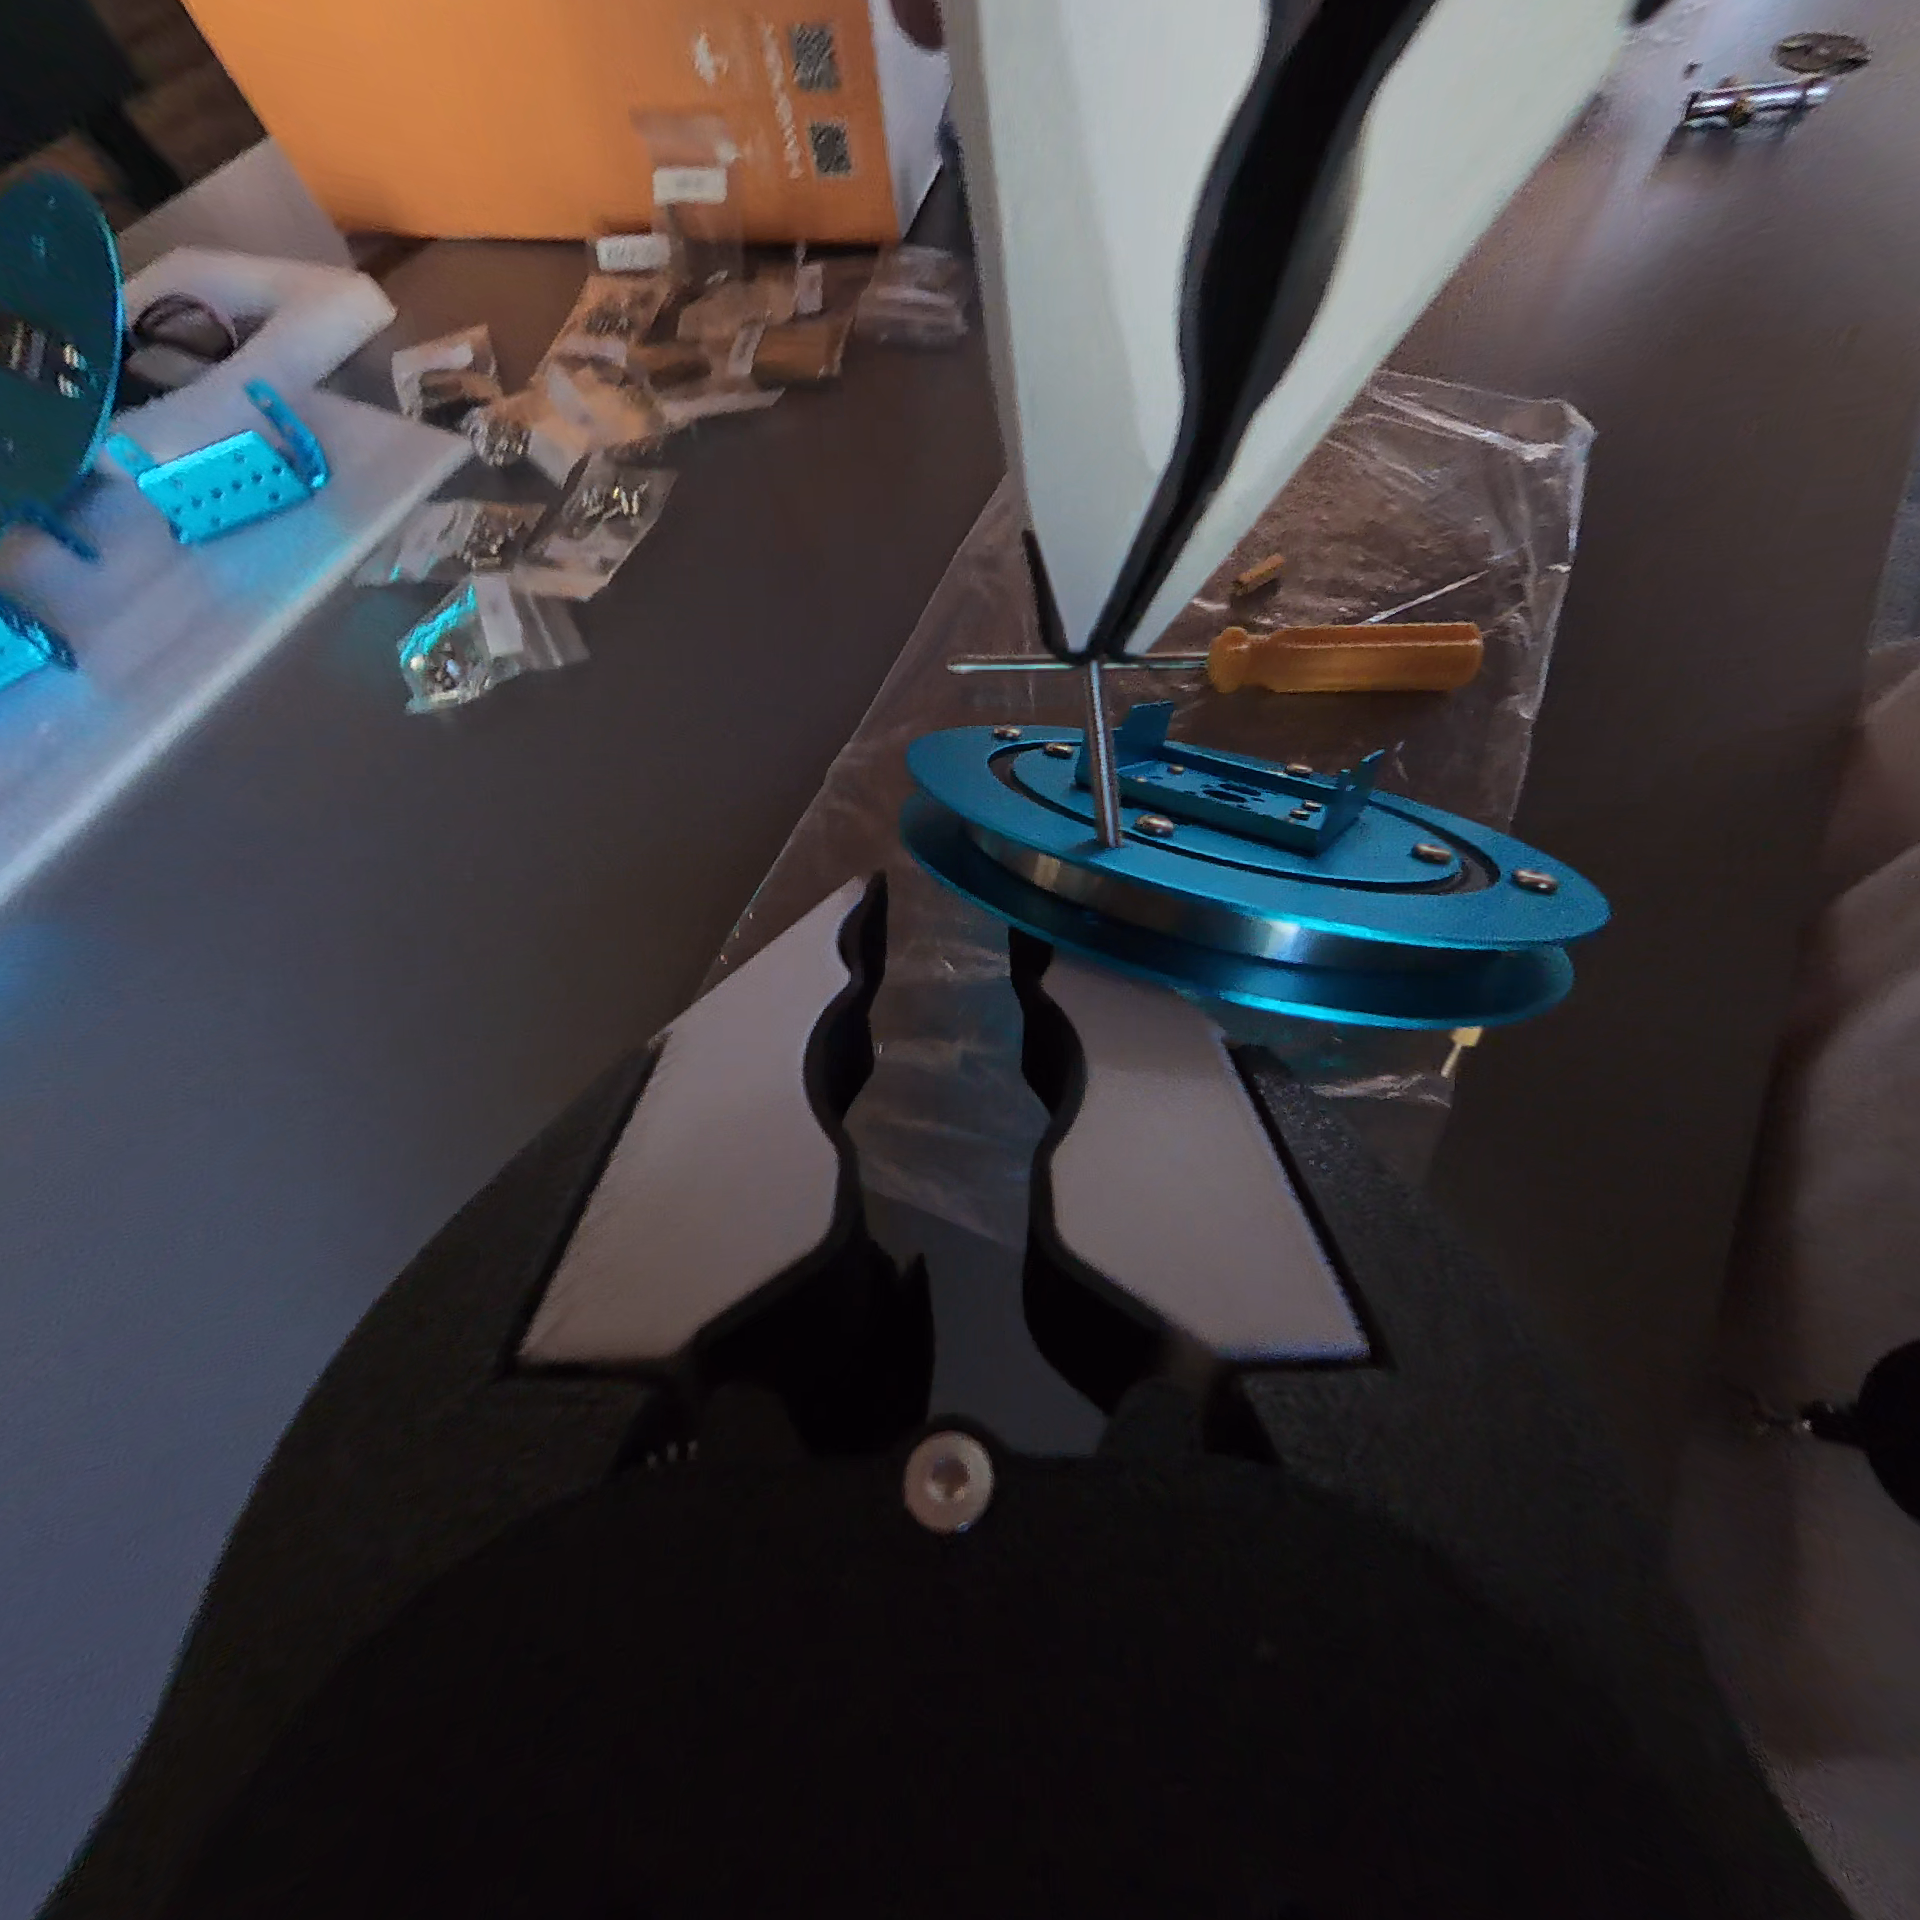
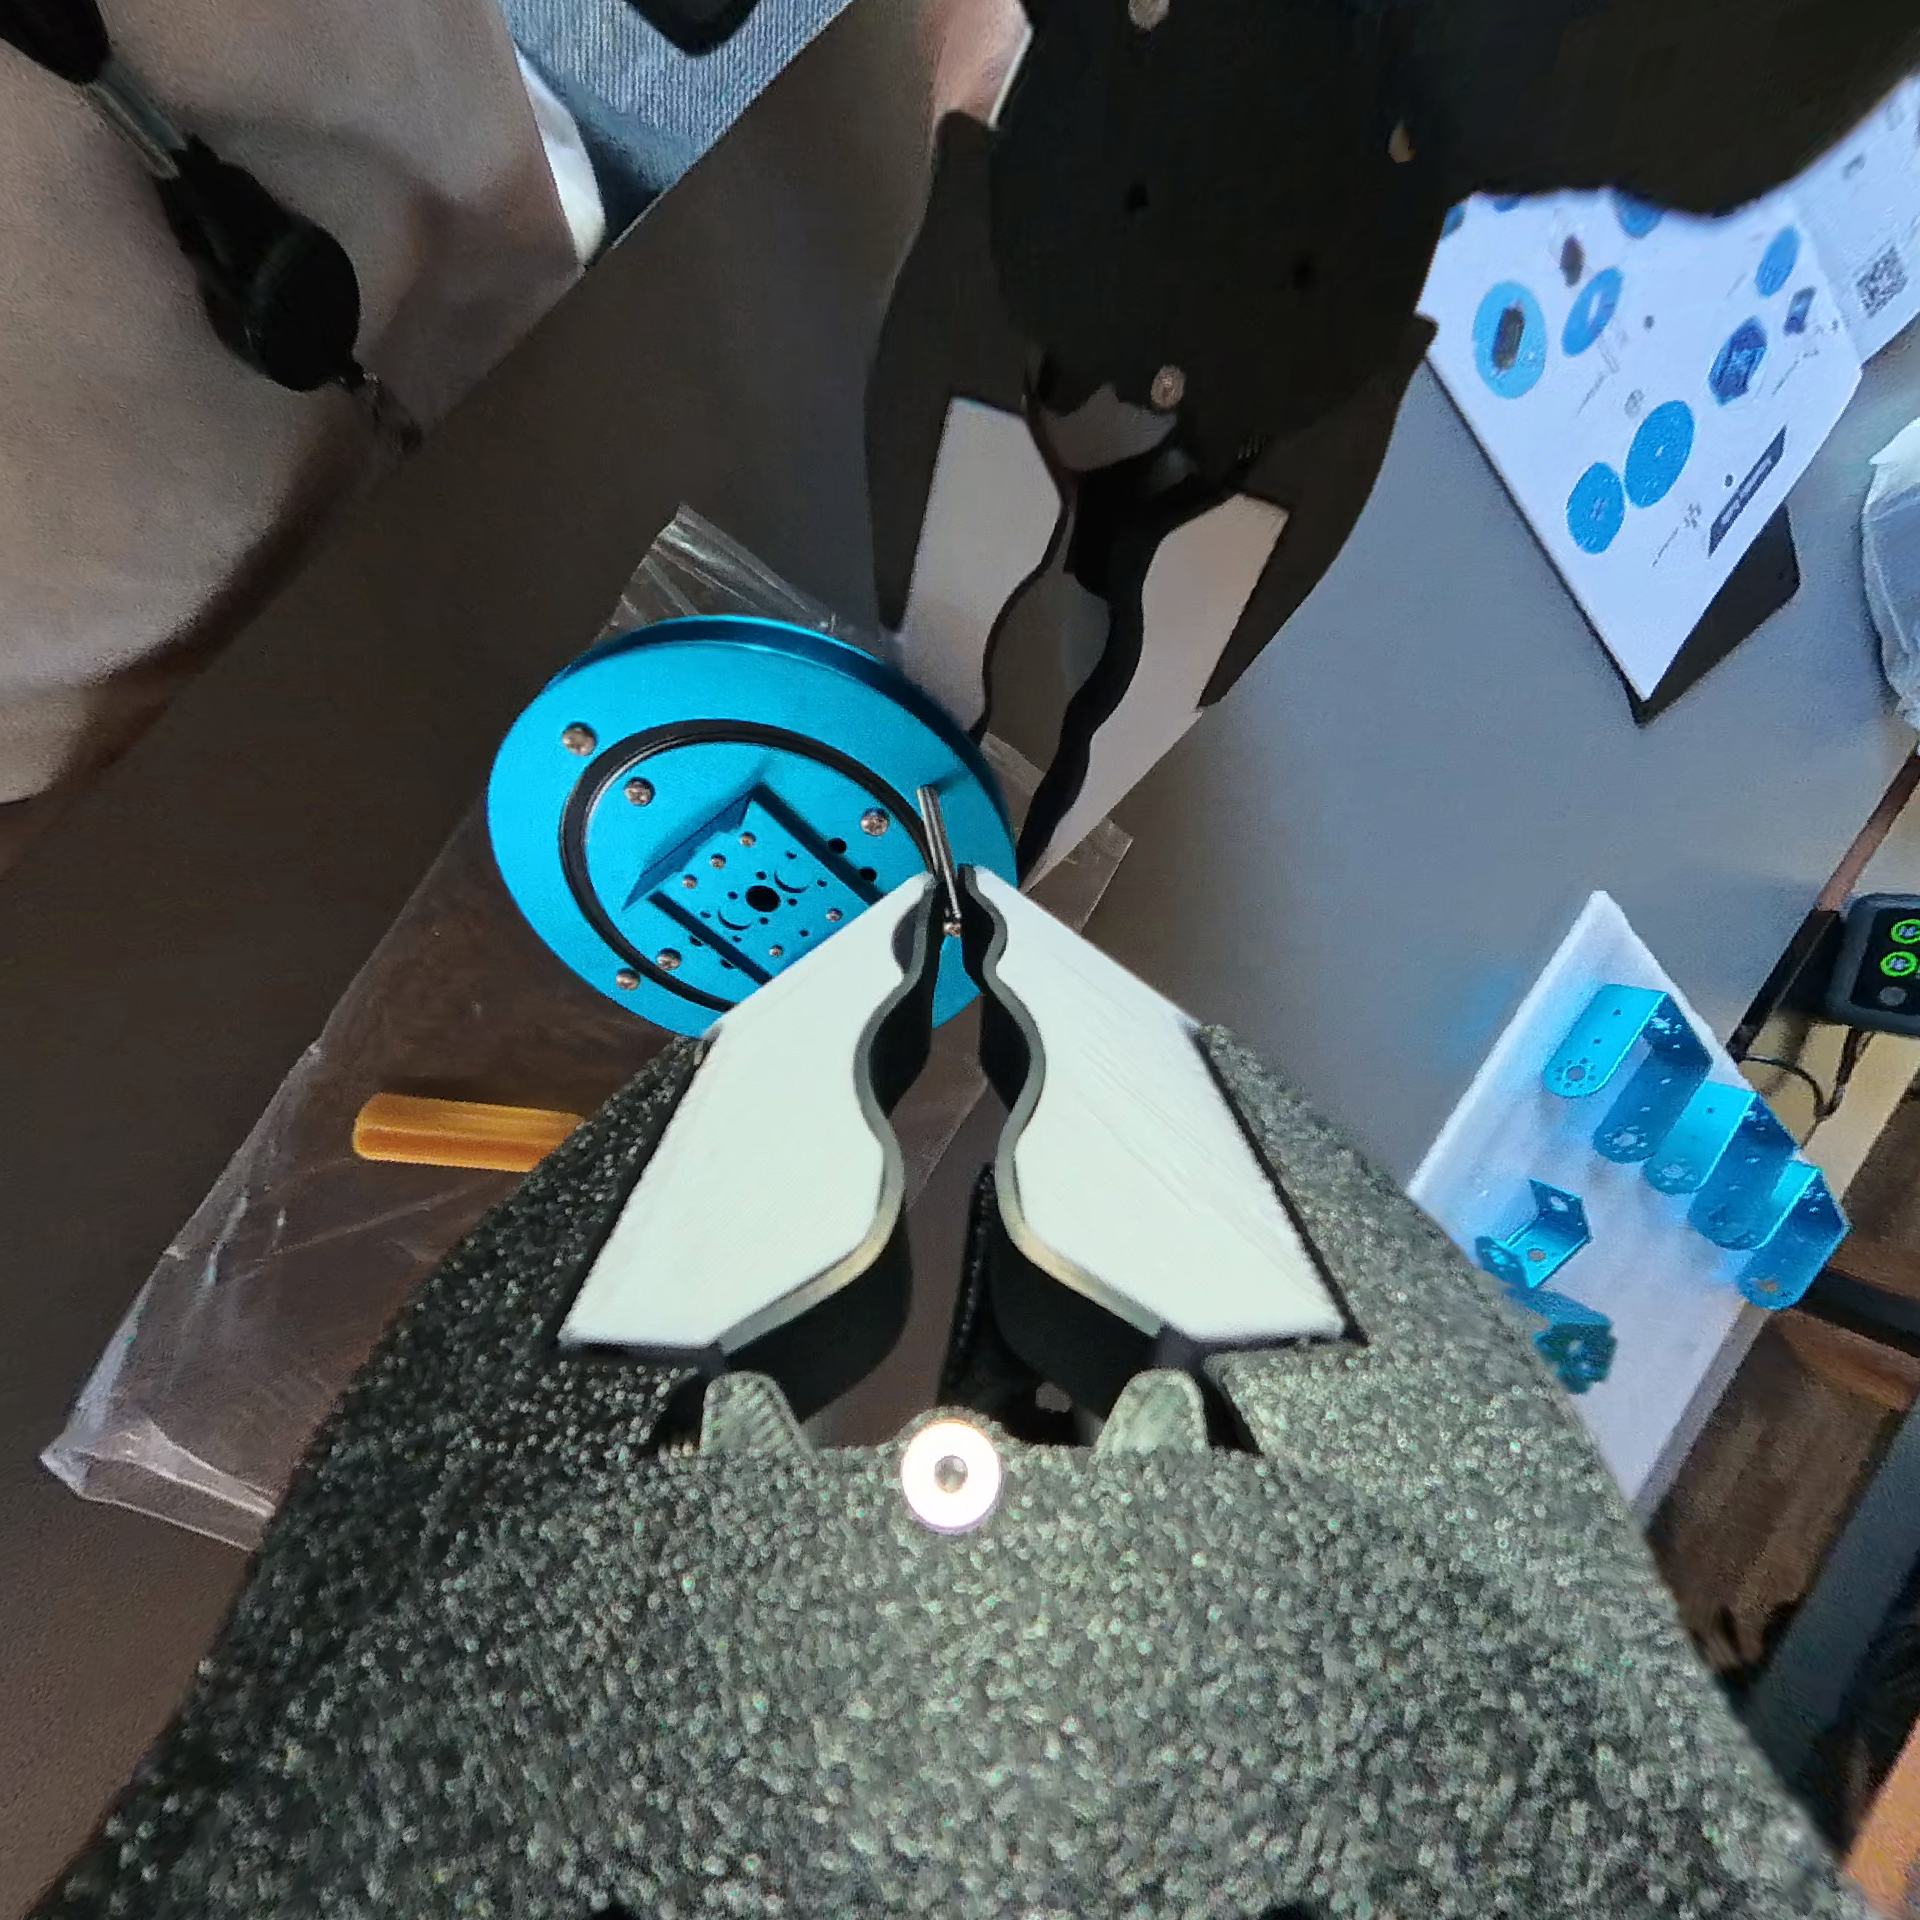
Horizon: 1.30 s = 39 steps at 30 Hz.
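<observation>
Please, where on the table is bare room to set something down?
Free: the grey strip between the small clear bags and the plastic sheet under the blue metal disc. Crowded: around the bags and the orange box.

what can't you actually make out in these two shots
- Left wrist view: the small parts bags are too blurred to tell their contents.
- Left wrist view: the orange box is cut off by the top edge.
- Right wrist view: the right gripper hides most of the yellow-handled screwdriver.
- Both views: whether the thin metal pin touches a screw on the blue disc assembly is too small to tell.
</observation>
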Each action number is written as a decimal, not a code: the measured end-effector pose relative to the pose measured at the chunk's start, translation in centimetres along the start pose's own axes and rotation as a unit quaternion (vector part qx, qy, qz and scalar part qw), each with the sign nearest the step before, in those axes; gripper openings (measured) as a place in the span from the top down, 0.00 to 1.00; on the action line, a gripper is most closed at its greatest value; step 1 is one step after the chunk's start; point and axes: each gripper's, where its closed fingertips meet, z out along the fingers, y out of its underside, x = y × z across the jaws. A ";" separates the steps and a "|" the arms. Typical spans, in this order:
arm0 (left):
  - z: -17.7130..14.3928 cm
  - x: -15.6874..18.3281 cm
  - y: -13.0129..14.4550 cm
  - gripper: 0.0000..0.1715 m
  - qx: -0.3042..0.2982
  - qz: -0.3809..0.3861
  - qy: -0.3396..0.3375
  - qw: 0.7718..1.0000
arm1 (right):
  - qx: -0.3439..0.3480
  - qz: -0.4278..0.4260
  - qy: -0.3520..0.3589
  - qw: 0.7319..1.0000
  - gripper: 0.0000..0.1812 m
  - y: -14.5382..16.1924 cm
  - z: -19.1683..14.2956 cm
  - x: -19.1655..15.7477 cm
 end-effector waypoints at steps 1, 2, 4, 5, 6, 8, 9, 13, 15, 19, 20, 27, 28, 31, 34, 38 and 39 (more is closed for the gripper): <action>-0.1 0.1 -0.2 0.87 0.005 0.014 0.004 1.000 | 0.009 0.011 0.000 1.000 0.99 0.1 -0.2 -0.1; -0.2 0.3 -0.4 0.87 0.008 0.026 0.007 1.000 | 0.019 0.025 0.001 1.000 0.99 0.1 -0.4 -0.3; -0.3 0.7 -1.0 0.88 0.016 0.046 0.014 0.999 | 0.036 0.050 0.004 0.998 0.99 0.1 -0.8 -0.7; -0.4 0.9 -1.3 0.89 0.021 0.055 0.017 0.998 | 0.044 0.067 0.008 0.997 0.99 0.1 -1.1 -0.8; -0.4 1.2 -1.6 0.89 0.024 0.060 0.023 0.998 | 0.052 0.087 0.013 0.995 0.99 0.2 -1.4 -1.1; -0.4 1.5 -1.9 0.89 0.020 0.059 0.028 0.998 | 0.068 0.133 0.030 0.988 0.99 0.3 -1.8 -1.4; -0.3 1.4 -2.1 0.89 0.019 0.053 0.026 0.998 | 0.071 0.157 0.042 0.984 0.99 0.4 -1.9 -1.6; -0.1 1.3 -2.9 0.90 0.024 0.008 0.024 0.999 | 0.091 0.236 0.087 0.964 0.99 0.6 -2.5 -2.2; 0.0 1.6 -3.5 0.91 0.030 -0.014 0.027 0.999 | 0.097 0.275 0.108 0.950 1.00 0.6 -2.9 -2.4; 0.2 2.7 -4.8 0.92 0.048 -0.077 0.029 0.995 | 0.095 0.330 0.142 0.928 1.00 -0.2 -2.9 -3.2; 0.4 2.4 -4.7 0.92 0.046 -0.081 0.006 0.996 | 0.081 0.332 0.157 0.927 1.00 0.2 -2.7 -3.5; 0.9 2.5 -4.4 1.00 0.073 -0.106 -0.004 0.992 | 0.185 0.435 0.156 0.867 1.00 1.2 -0.8 -4.2; 1.0 2.5 -4.4 1.00 0.074 -0.110 -0.002 0.991 | 0.185 0.429 0.169 0.868 1.00 1.2 -0.7 -4.1; 1.1 2.5 -4.4 1.00 0.073 -0.109 0.001 0.991 | 0.183 0.423 0.179 0.869 1.00 1.2 -0.7 -4.3; 1.2 2.6 -4.6 1.00 0.073 -0.111 0.002 0.991 | 0.207 0.433 0.169 0.861 1.00 1.0 -1.5 -4.5; 1.3 2.6 -4.5 1.00 0.065 -0.104 0.003 0.992 | 0.253 0.414 0.220 0.846 0.98 2.2 -5.1 -4.6; 1.3 2.6 -4.5 1.00 0.063 -0.100 0.002 0.993 | 0.264 0.408 0.238 0.841 0.93 2.9 -5.8 -4.4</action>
